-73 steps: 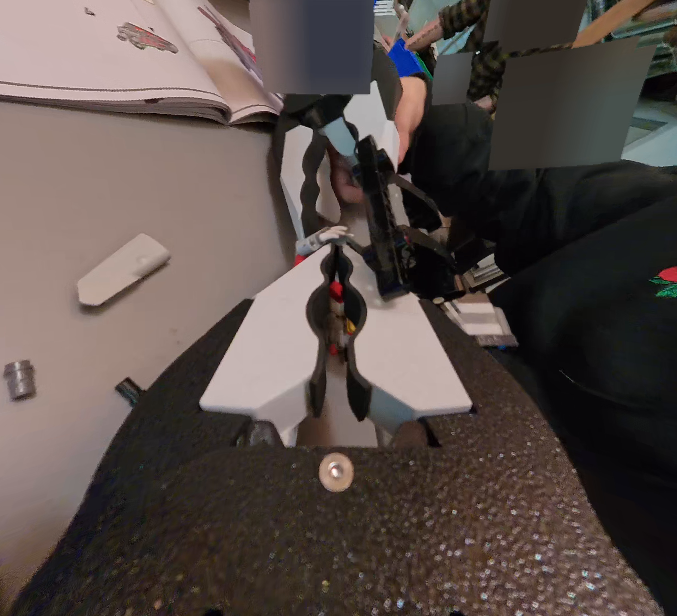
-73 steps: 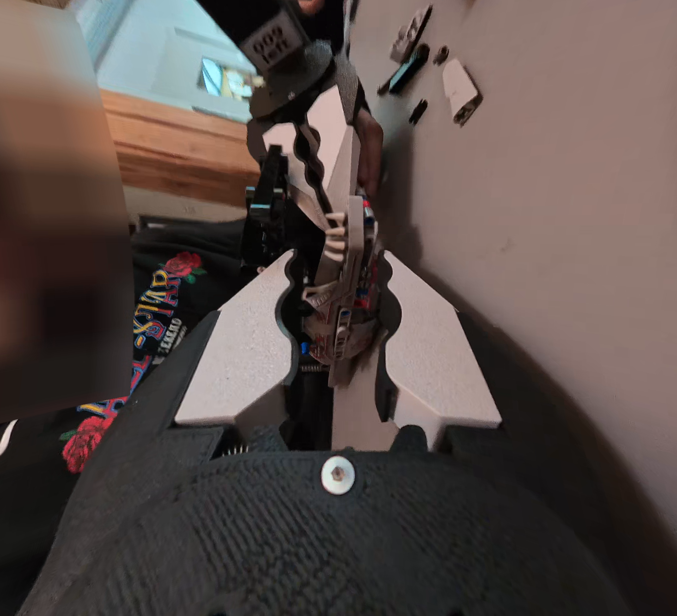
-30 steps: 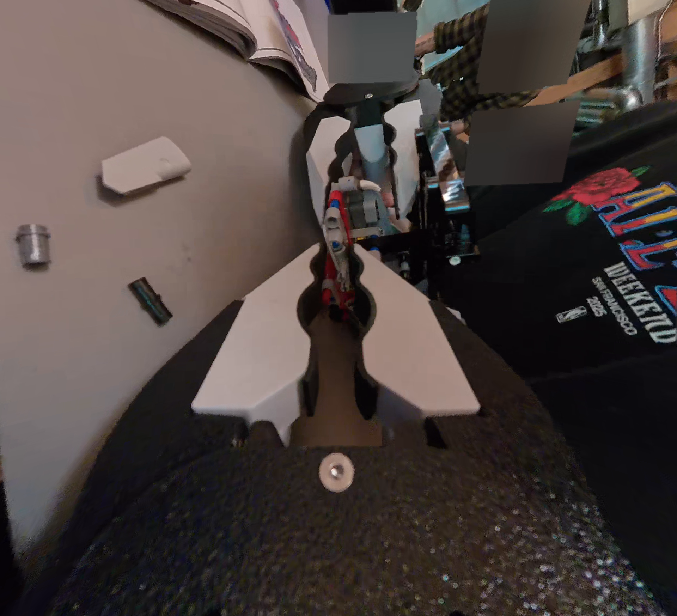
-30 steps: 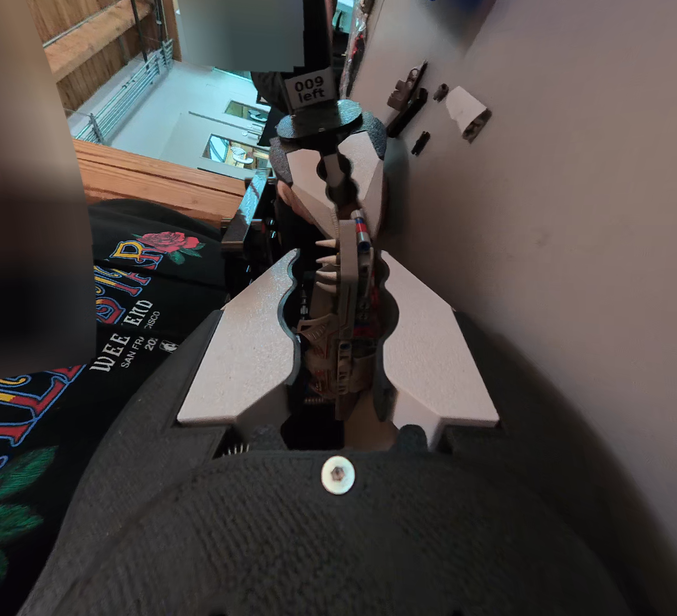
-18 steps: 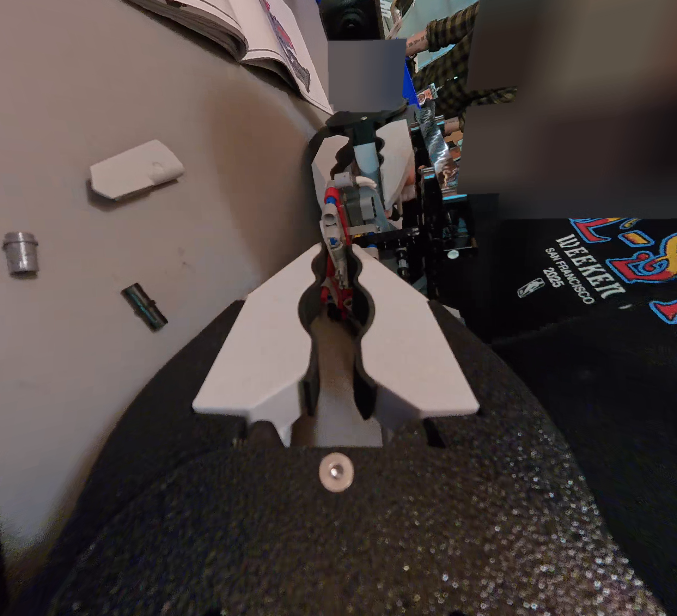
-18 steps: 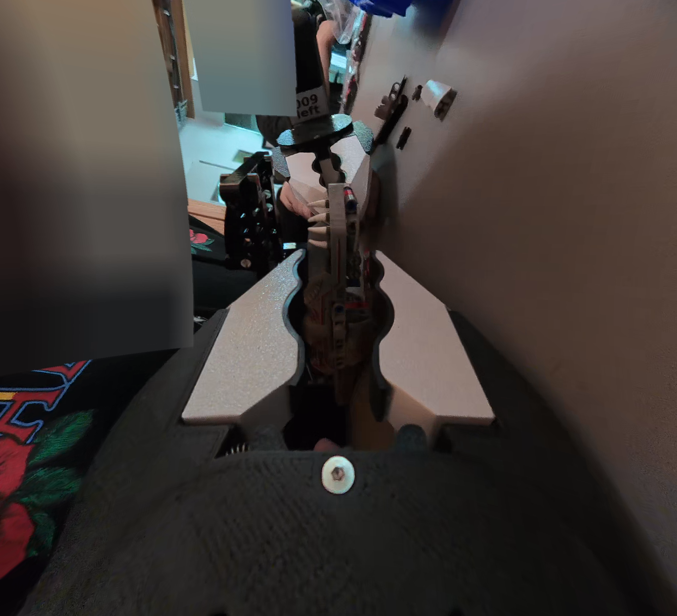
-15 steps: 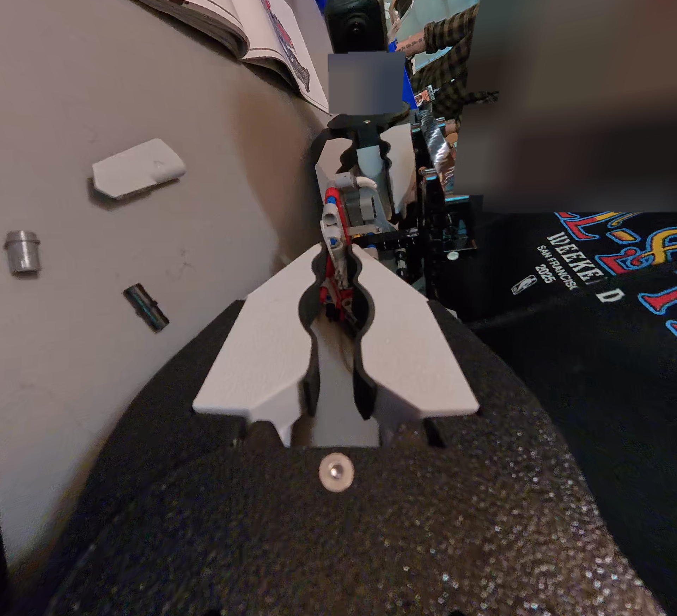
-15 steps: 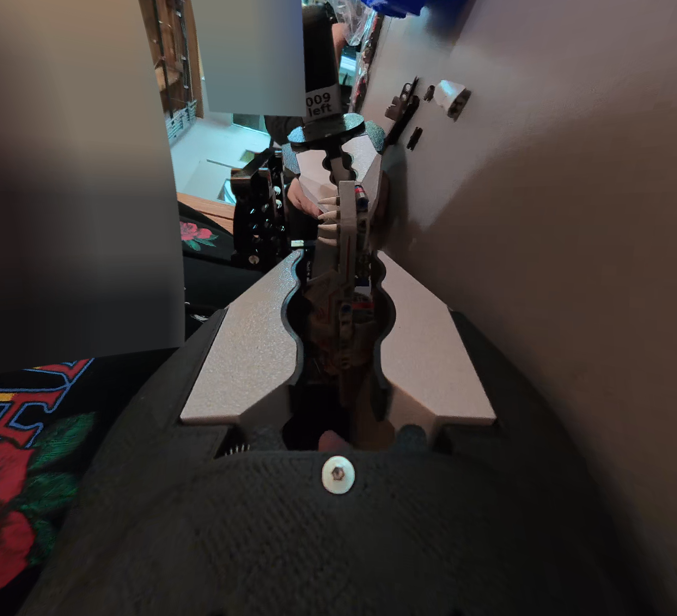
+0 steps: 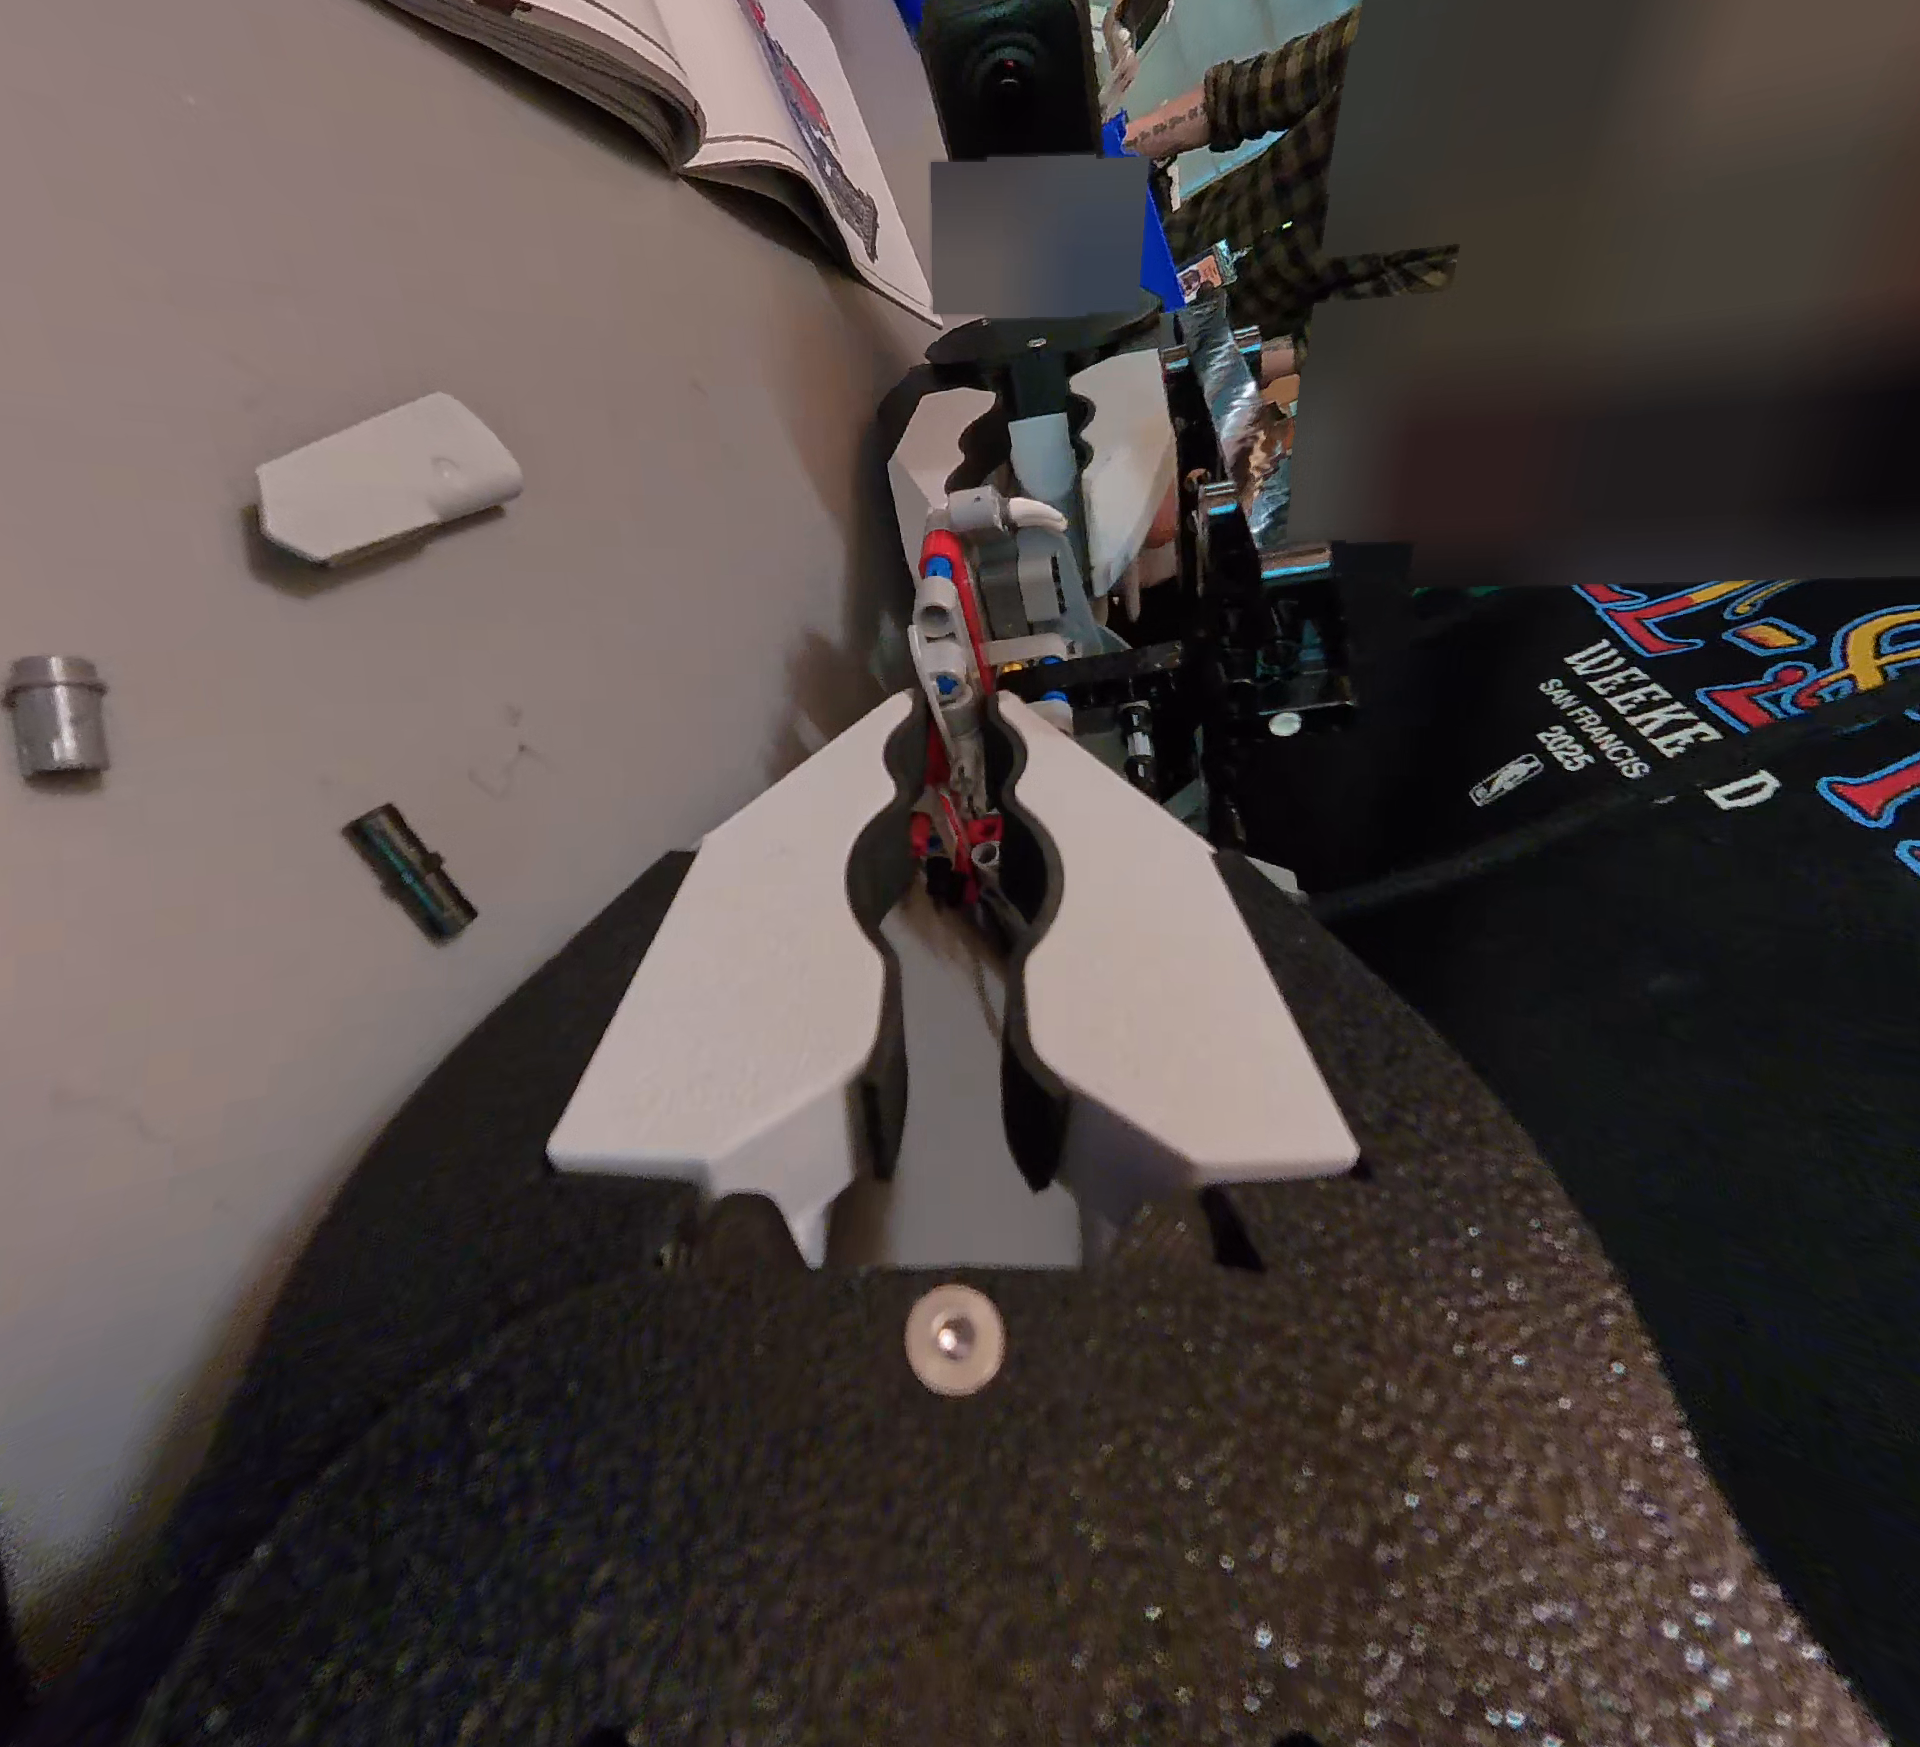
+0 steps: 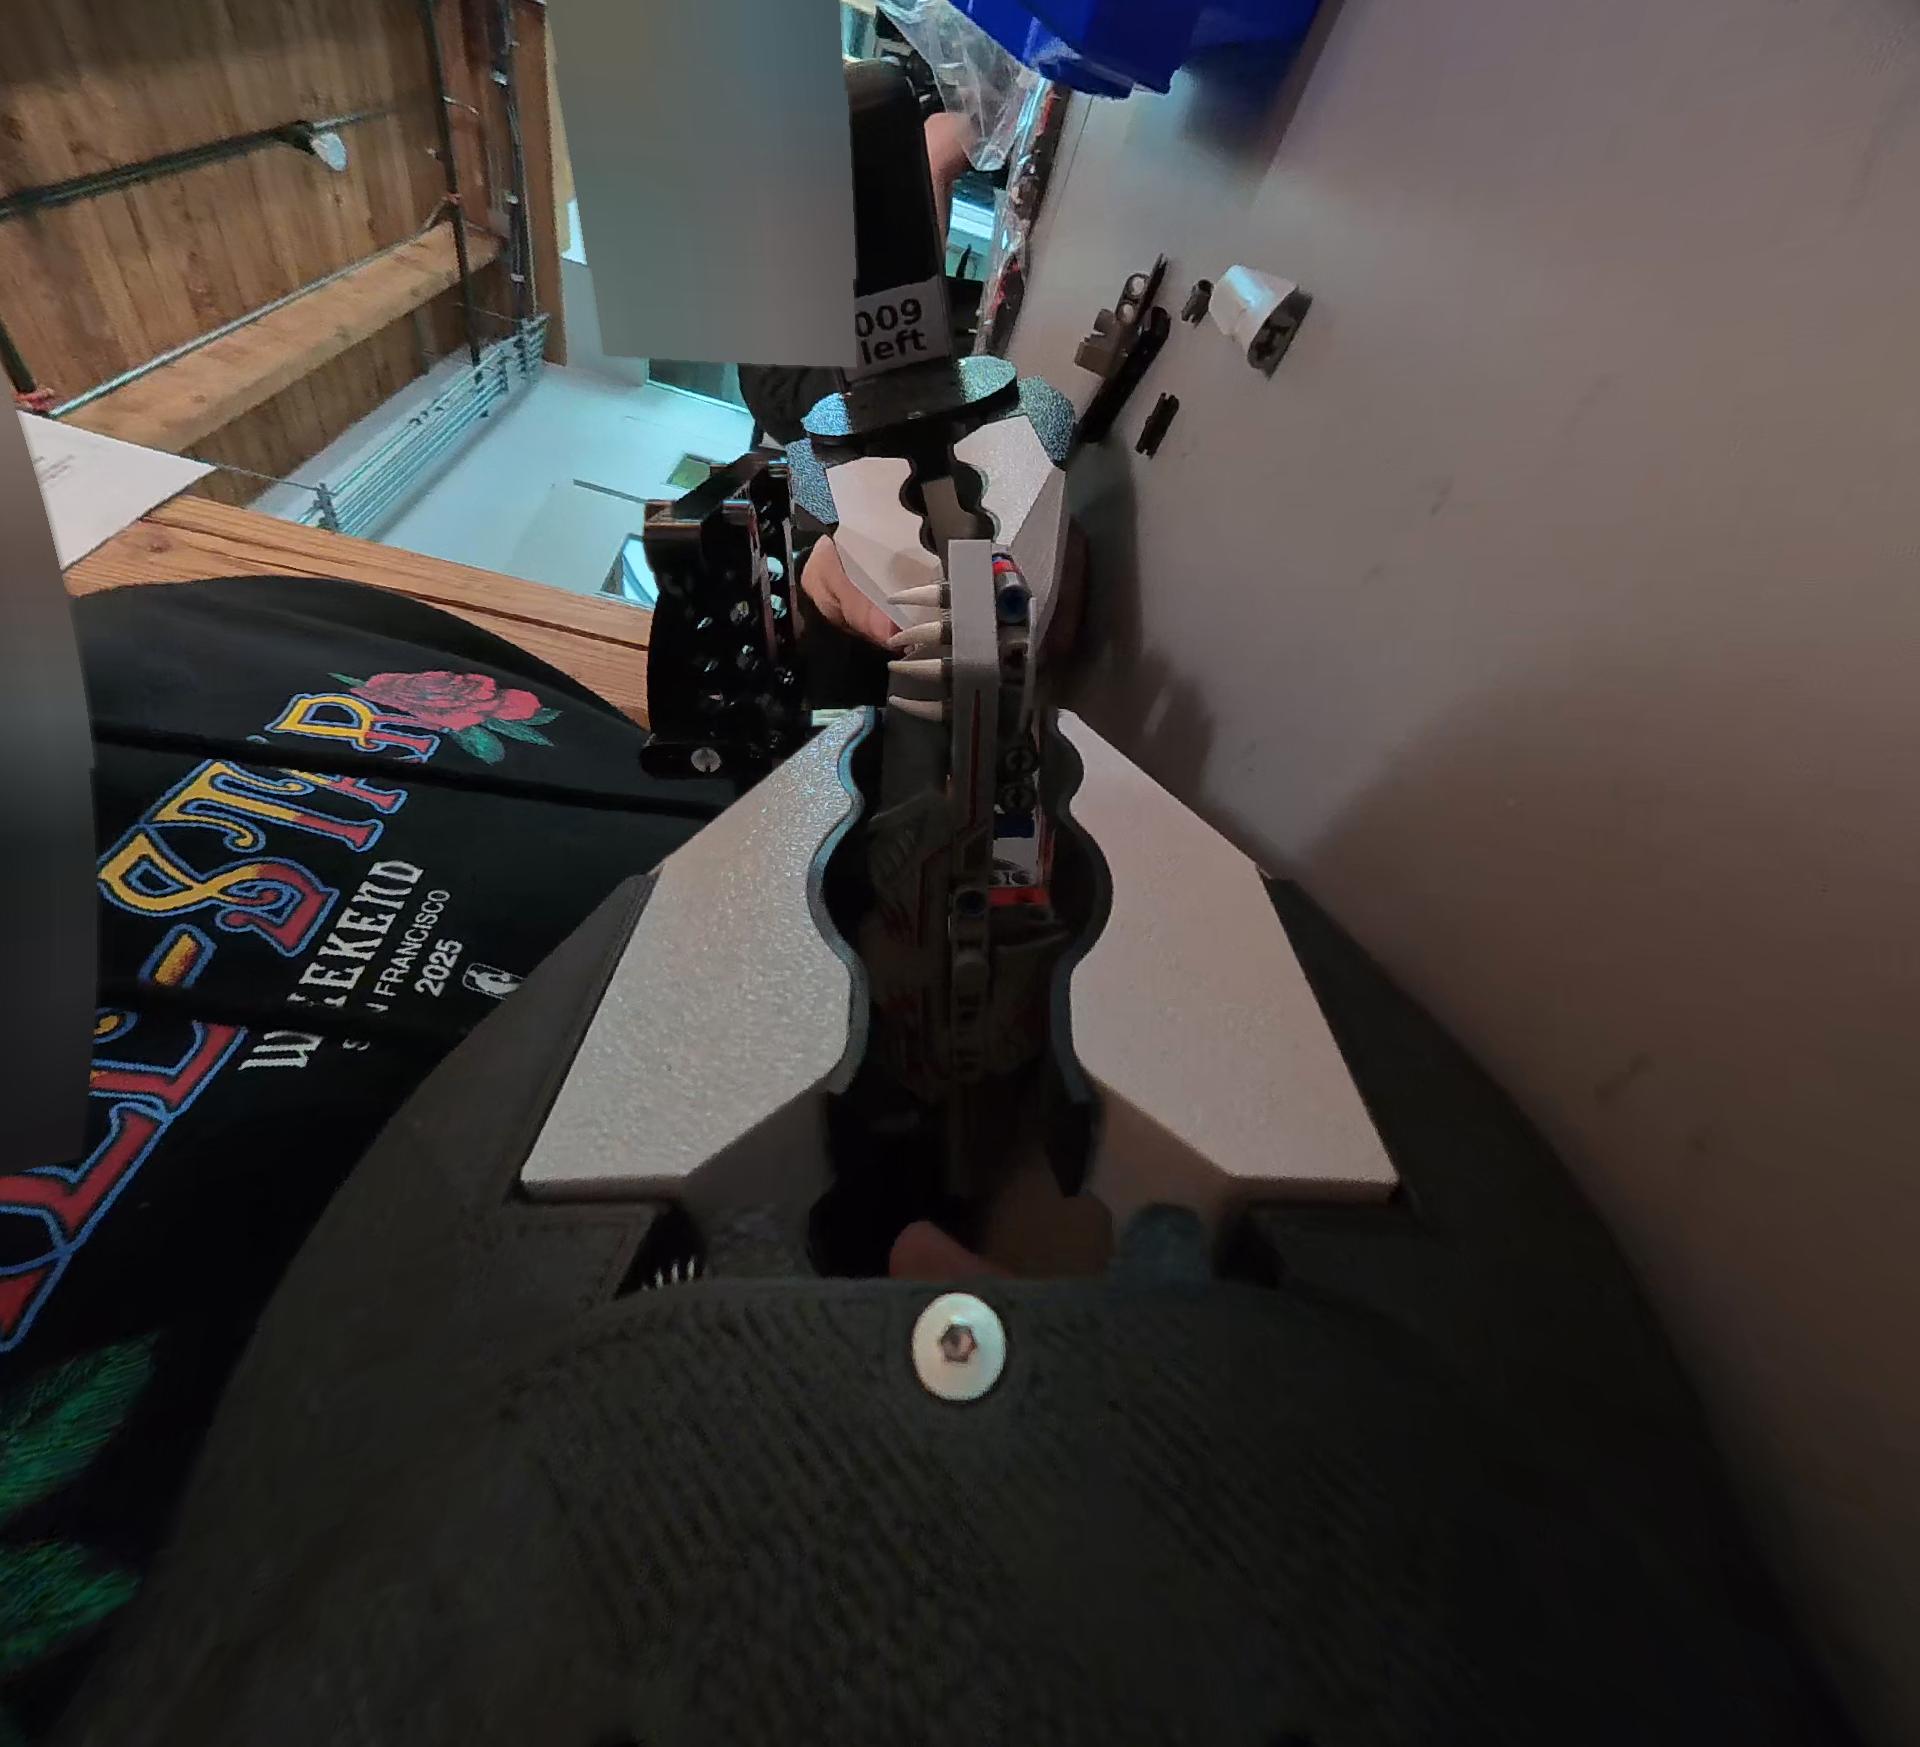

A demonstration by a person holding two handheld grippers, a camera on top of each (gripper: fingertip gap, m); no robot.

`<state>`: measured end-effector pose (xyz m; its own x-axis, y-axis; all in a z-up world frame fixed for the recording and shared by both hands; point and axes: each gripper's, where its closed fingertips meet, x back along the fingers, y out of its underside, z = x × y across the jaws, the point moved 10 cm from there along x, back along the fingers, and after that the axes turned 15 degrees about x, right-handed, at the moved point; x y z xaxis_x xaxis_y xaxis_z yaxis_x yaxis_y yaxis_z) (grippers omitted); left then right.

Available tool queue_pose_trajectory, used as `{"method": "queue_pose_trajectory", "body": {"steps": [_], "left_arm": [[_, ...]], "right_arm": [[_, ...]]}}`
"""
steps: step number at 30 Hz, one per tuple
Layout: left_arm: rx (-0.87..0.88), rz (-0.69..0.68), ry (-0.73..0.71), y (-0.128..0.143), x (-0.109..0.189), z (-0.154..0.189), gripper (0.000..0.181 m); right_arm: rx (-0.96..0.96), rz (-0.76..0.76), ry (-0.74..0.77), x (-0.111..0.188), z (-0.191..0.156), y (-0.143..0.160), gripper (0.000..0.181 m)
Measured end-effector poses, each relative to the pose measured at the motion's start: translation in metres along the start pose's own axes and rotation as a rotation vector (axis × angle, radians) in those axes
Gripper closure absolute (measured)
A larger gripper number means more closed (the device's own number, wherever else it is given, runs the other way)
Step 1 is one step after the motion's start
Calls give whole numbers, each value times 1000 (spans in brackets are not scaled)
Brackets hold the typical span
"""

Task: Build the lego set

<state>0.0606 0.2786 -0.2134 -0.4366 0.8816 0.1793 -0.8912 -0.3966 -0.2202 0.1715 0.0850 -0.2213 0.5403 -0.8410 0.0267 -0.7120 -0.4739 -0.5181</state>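
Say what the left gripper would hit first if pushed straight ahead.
Likely the right gripper, directly opposite; the left gripper is shut on the grey and red lego model spanning them. Depth is uncertain.

Indoor light even, moderately bright, soft shadows beside loose parts on table (image 9: 312,243), strong fisheye bending at edges, foreground blurred toward 6 o'clock, bkgd window glare 12 o'clock right view.

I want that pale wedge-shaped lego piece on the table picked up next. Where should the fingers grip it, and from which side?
Probably from straight above: the wedge piece lies flat on the table with bare surface all round. Put the fingers on its two long straight edges, near the middle, across the narrow width. The slanted cut end and the rounded end give poorer hold, so avoid gripping end to end.
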Motion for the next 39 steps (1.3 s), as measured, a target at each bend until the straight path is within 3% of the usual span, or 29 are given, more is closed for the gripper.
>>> {"method": "queue_pose_trajectory", "body": {"steps": [7,11,39], "left_arm": [[2,-2,2,0,0,0,174],[6,-5,4,0,0,0,174],[31,31,6,-3,2,-1,174]], "right_arm": [[2,-32,-26,7,-1,1,149],[19,-49,40,6,1,2,167],[70,-11,95,-1,-3,0,166]]}}
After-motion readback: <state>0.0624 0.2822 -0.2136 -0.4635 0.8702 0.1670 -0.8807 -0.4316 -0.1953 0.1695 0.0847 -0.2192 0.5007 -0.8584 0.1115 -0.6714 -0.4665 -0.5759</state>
